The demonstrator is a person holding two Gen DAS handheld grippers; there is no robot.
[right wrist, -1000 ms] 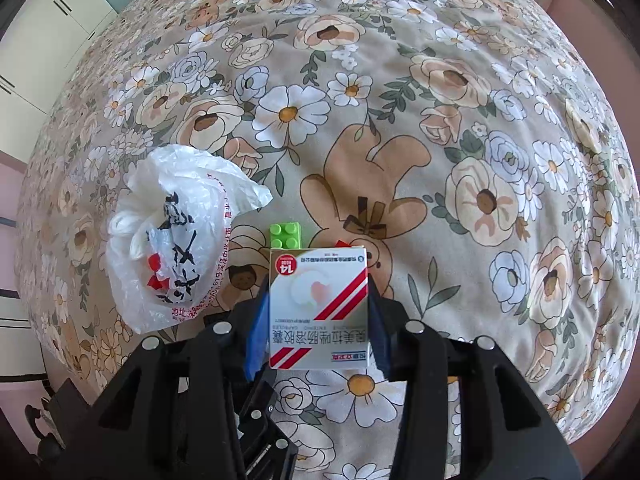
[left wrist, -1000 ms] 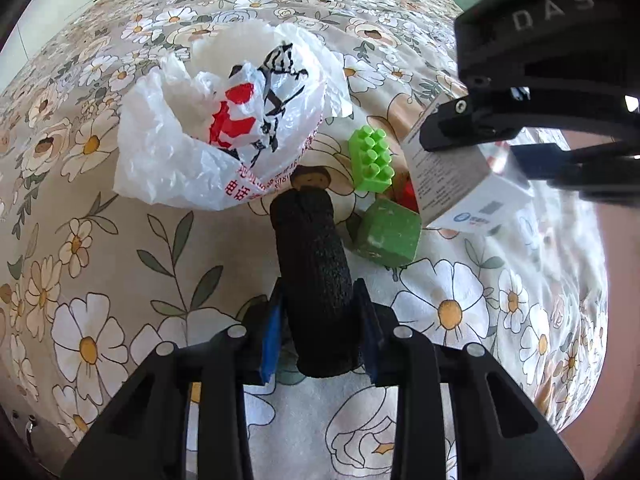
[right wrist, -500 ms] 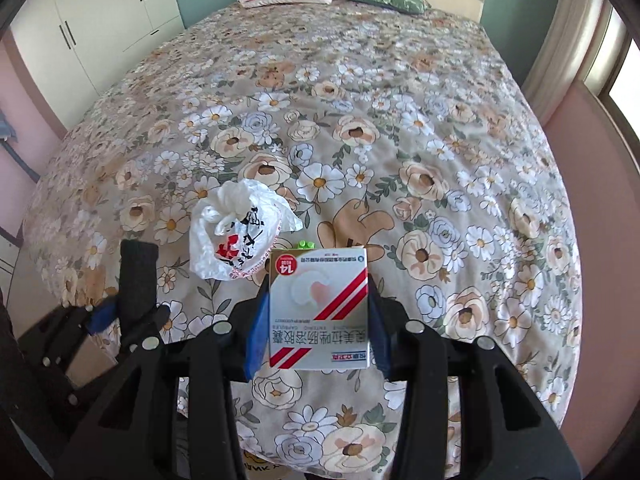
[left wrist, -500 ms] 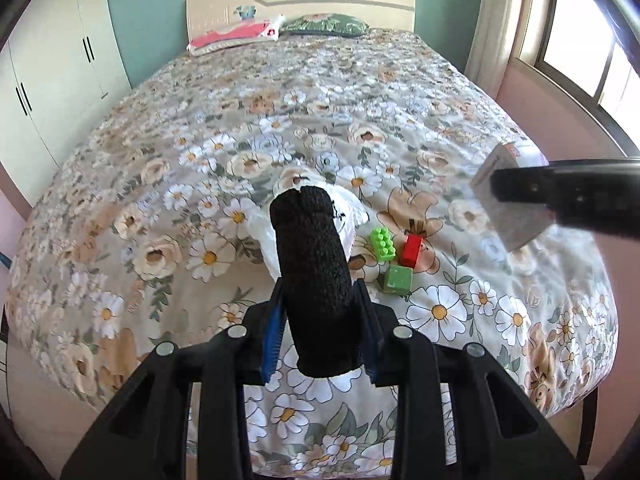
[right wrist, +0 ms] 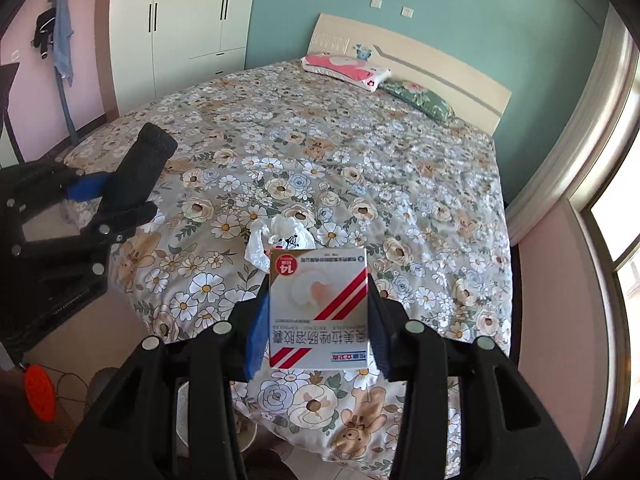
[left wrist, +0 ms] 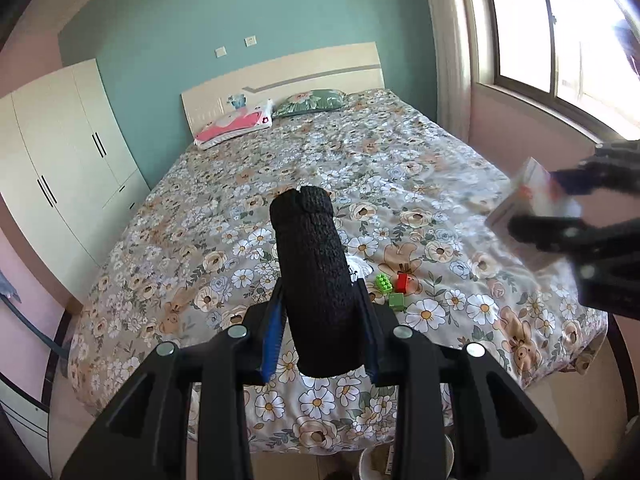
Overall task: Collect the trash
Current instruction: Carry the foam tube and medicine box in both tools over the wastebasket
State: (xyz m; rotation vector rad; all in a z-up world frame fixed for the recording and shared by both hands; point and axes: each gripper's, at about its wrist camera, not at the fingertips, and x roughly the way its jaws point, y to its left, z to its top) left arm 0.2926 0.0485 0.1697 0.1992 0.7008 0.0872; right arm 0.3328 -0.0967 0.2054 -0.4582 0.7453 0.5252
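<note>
My left gripper (left wrist: 321, 322) is shut on a black textured roll (left wrist: 310, 272) that stands up between its blue pads. My right gripper (right wrist: 318, 320) is shut on a white medicine box with red stripes (right wrist: 318, 304). Both hang high above the foot end of the flowered bed (left wrist: 400, 168). The left wrist view shows the right gripper (left wrist: 560, 208) and its box (left wrist: 528, 200) blurred at the right edge. The right wrist view has the left gripper (right wrist: 116, 196) and the roll (right wrist: 144, 168) at the left. A crumpled white plastic bag (right wrist: 280, 238) lies on the bedspread just beyond the box.
Two green toy bricks (left wrist: 383, 282) (left wrist: 397, 301) and a red one (left wrist: 404, 281) lie on the bed by the bag. A pale bin (left wrist: 372, 460) stands on the floor below the bed's foot. White wardrobes (left wrist: 60, 168) line the left wall and a window (left wrist: 560, 40) is on the right.
Both grippers have risen and drawn back from the bedspread, each keeping its load. The bag and bricks, close a second ago, now lie small and far below.
</note>
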